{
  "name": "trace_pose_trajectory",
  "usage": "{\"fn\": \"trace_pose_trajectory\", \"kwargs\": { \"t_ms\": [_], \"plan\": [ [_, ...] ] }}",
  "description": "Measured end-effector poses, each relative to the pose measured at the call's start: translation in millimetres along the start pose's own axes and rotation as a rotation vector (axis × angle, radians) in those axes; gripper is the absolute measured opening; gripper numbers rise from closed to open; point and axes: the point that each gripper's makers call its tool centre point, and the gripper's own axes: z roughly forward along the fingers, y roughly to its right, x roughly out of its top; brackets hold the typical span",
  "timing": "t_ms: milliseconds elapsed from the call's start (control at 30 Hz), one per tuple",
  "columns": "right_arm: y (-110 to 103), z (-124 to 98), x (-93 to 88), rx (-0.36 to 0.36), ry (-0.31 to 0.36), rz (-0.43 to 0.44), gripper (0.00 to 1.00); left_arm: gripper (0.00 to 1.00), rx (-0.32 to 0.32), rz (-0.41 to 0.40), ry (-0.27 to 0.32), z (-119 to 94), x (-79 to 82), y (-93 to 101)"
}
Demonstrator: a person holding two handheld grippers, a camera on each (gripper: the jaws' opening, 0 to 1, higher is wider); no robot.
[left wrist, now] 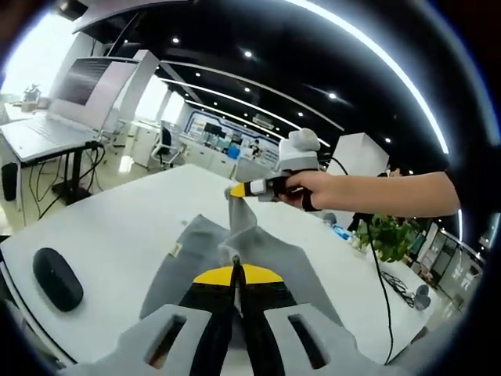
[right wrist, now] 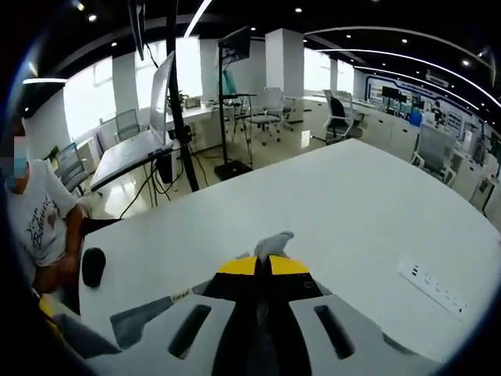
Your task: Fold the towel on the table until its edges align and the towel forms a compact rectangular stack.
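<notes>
**Grey towel pinched at two points above the white table**

1. Left gripper (left wrist: 236,270). In the left gripper view the yellow-tipped jaws stand pressed together, with a fold of the grey towel (left wrist: 266,254) caught between the tips. The rest of the cloth spreads away from the jaws across the white table (left wrist: 117,227). A small tag (left wrist: 175,250) is sewn to the towel's left edge; its print is too small to read.

2. Right gripper (right wrist: 264,260). In the right gripper view the jaws are likewise closed, and a small peak of the grey cloth sticks up from between the tips. In the left gripper view this same tool enters from the right, held in a person's hand (left wrist: 307,189), and its tip grips a raised point of the towel, so the cloth hangs from it in a narrow ridge running down toward the left gripper.

3. Surroundings.
- A black computer mouse (left wrist: 57,278) lies on the table, left of the towel and apart from it.
- A white power strip (right wrist: 433,287) lies on the table at right in the right gripper view; its markings cannot be read.
- A seated person (right wrist: 35,215) wears a white shirt with dark print that is not legible.
- A green plant (left wrist: 389,236) stands beyond the table edge.
</notes>
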Motion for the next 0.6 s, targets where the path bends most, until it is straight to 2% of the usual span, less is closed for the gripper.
{"fn": "trace_pose_trajectory", "kwargs": {
  "t_ms": [100,400,600],
  "plan": [
    [3,4,-0.8,-0.007,-0.002,0.009,0.00,0.02,0.009,-0.007,-0.003,0,-4.4,-8.0],
    [5,14,-2.5,-0.020,-0.010,0.031,0.00,0.02,0.025,-0.009,-0.021,3,-11.8,-15.6],
    [3,31,-10.8,-0.025,-0.023,0.043,0.00,0.02,0.026,0.009,-0.045,6,-22.0,-22.2]
  ]
}}
